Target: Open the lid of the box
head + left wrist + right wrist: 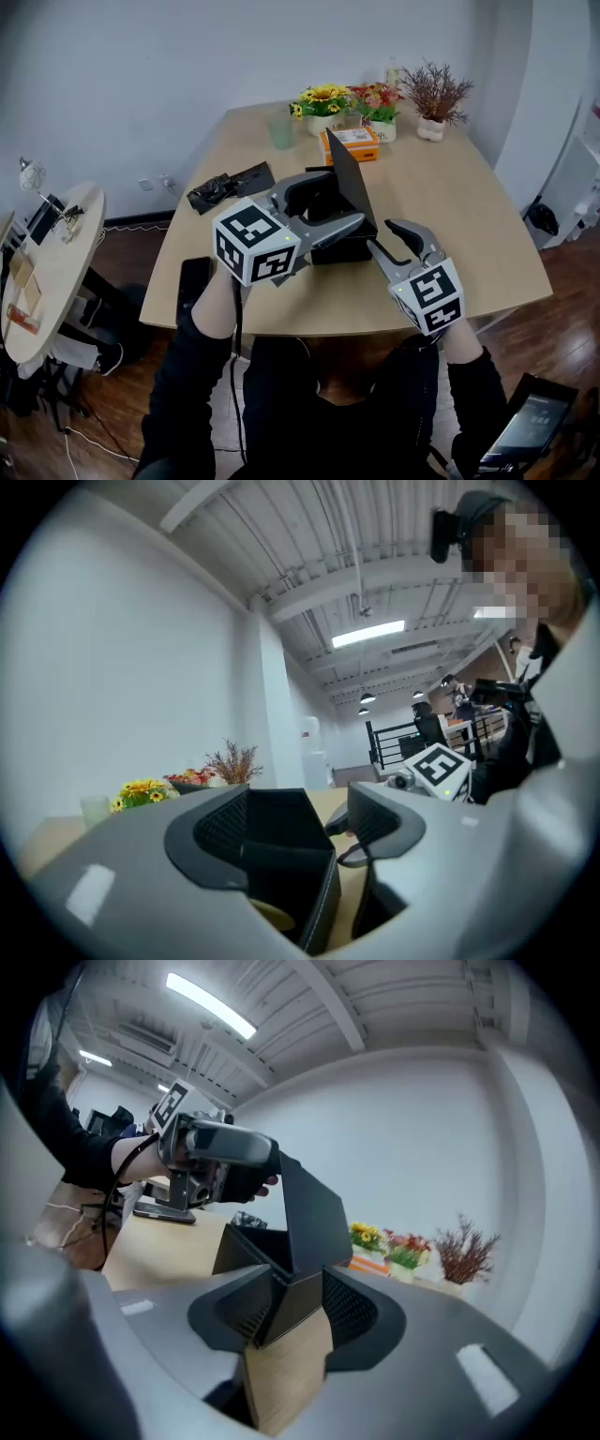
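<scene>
Box (339, 251) with lid (352, 183) upright, left claw (330, 202) astride wall, right claw (384, 236) at corner

Black box (349, 192), tan table (469, 216), yellow flowers (323, 96).

Desk (469, 216): peripheral items
Three flower pots (375, 103), an orange carton (350, 142) and a green cup (280, 129) at the far edge; black wrapper (225, 186) left.

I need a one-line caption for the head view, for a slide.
Black box with raised lid on a wooden table, left tongs and right tongs at its sides.
</scene>
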A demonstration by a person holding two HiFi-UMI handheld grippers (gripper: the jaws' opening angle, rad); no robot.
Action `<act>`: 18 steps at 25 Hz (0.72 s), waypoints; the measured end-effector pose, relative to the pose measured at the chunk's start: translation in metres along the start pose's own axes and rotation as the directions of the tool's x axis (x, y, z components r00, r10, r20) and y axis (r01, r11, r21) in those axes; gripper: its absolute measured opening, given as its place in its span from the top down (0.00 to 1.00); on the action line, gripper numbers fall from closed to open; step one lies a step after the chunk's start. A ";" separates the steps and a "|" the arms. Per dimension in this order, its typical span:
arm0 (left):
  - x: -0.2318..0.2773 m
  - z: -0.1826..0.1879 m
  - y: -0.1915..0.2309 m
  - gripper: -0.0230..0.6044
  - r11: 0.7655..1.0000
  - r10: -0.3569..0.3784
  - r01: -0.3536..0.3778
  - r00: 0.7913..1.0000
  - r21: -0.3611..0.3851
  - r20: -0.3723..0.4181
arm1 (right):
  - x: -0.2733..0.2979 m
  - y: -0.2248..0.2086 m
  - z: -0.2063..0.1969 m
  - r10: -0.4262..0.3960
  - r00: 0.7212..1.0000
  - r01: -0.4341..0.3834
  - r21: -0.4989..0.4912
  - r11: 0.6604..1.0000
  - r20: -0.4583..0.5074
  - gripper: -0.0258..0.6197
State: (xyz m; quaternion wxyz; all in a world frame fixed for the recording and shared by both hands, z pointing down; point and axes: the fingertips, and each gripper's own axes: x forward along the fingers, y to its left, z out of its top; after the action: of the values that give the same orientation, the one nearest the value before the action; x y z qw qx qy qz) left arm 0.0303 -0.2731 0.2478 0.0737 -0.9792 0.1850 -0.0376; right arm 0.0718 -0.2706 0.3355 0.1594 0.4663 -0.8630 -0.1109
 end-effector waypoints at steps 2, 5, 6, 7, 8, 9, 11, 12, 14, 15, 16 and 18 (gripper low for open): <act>0.011 0.008 -0.001 0.49 1.000 -0.009 0.009 1.000 0.017 0.005 | -0.009 -0.010 0.025 -0.074 0.994 0.078 -0.044 0.996 0.083 0.70; 0.022 0.010 -0.004 0.49 1.000 -0.016 0.016 1.000 0.022 -0.001 | -0.002 -0.007 0.052 -0.118 0.984 0.140 -0.176 0.974 0.131 0.70; 0.025 0.008 -0.005 0.50 1.000 -0.020 0.020 1.000 0.008 -0.004 | 0.003 -0.005 0.056 -0.138 0.983 0.164 -0.232 0.959 0.122 0.70; 0.027 0.007 -0.006 0.51 1.000 -0.023 0.023 1.000 -0.006 -0.005 | 0.007 -0.005 0.058 -0.167 0.980 0.190 -0.282 0.940 0.105 0.71; 0.027 0.006 -0.007 0.52 1.000 -0.021 0.021 1.000 -0.013 -0.001 | 0.009 -0.005 0.057 -0.193 0.977 0.211 -0.317 0.925 0.086 0.77; 0.024 0.006 -0.008 0.56 1.000 -0.012 0.012 1.000 -0.004 0.007 | 0.011 -0.005 0.055 -0.208 0.976 0.219 -0.326 0.920 0.070 0.83; 0.010 0.006 -0.010 0.64 0.997 0.026 -0.027 1.000 0.067 0.013 | 0.010 -0.004 0.050 -0.198 0.978 0.208 -0.260 0.943 0.062 0.89; 0.000 0.003 -0.010 0.67 0.989 0.056 -0.054 0.998 0.136 -0.007 | 0.010 -0.005 0.048 -0.190 0.979 0.201 -0.214 0.956 0.072 0.92; -0.016 -0.016 -0.012 0.68 0.940 0.139 -0.093 0.983 0.329 -0.120 | 0.006 -0.012 0.046 -0.197 0.975 0.210 -0.137 0.968 0.108 0.93; -0.020 -0.032 -0.014 0.68 0.902 0.185 -0.087 0.963 0.422 -0.198 | 0.003 -0.017 0.046 -0.202 0.971 0.213 -0.088 0.973 0.126 0.93; -0.022 -0.050 -0.016 0.68 0.868 0.223 -0.062 0.936 0.493 -0.274 | 0.000 -0.023 0.046 -0.203 0.969 0.208 -0.024 0.978 0.140 0.93; -0.019 -0.081 -0.022 0.68 0.827 0.260 0.003 0.884 0.561 -0.388 | -0.005 -0.034 0.046 -0.205 0.966 0.186 0.120 0.975 0.161 0.93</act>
State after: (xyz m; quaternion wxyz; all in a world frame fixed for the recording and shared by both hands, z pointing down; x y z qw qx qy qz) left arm 0.0124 -0.2567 0.3300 0.3078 -0.8659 0.2458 -0.3083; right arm 0.0835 -0.2825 0.2802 0.0479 0.5456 -0.8279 -0.1209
